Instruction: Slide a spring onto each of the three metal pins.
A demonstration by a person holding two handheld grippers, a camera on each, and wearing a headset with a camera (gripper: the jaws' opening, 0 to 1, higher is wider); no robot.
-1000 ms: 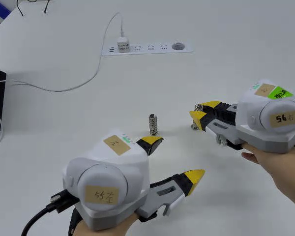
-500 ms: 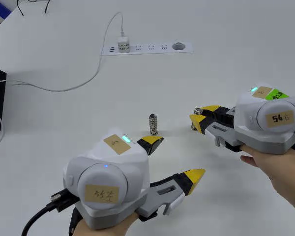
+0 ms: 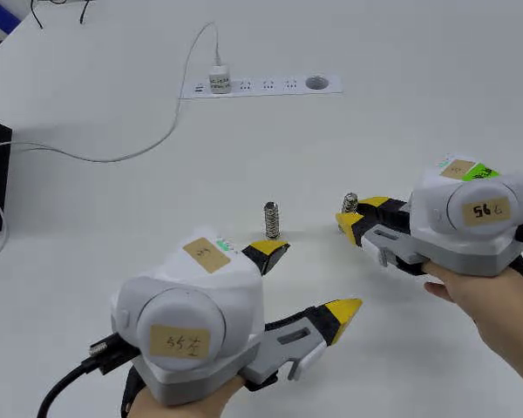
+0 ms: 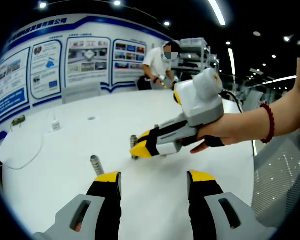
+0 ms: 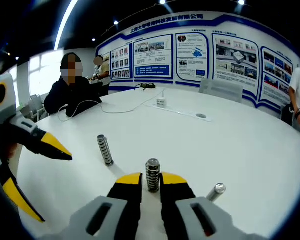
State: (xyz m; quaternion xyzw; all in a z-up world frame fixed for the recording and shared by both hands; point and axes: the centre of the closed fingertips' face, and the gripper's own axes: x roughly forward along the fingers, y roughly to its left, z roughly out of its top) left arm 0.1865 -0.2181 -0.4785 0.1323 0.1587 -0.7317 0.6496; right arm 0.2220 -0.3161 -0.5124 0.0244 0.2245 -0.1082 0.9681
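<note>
left gripper [image 3: 307, 280]: nearest you, at the lower left of the head view. Your jaws stand wide apart with nothing between them, and the tips are just above the table [image 3: 87, 252].
standing spring [image 3: 271, 220]: upright at mid frame in the head view, just beyond the upper tip of your left gripper and not touching it. In the left gripper view it stands just above the left jaw.
right gripper [image 3: 353, 218]: right of centre in the head view, pointing left. Your jaws are closed on the held spring [image 5: 152, 175].
held spring: upright between the yellow tips at the lower centre of the right gripper view, with its top coils above them. In the head view it pokes up at the tips.
bare pin [image 5: 216, 191]: tilted, just right of your right jaw in the right gripper view, with no spring on it.
power strip [image 3: 261, 85]: farthest from you, at the upper centre of the head view. A white cable [image 3: 157, 139] runs from it down to the left.
</note>
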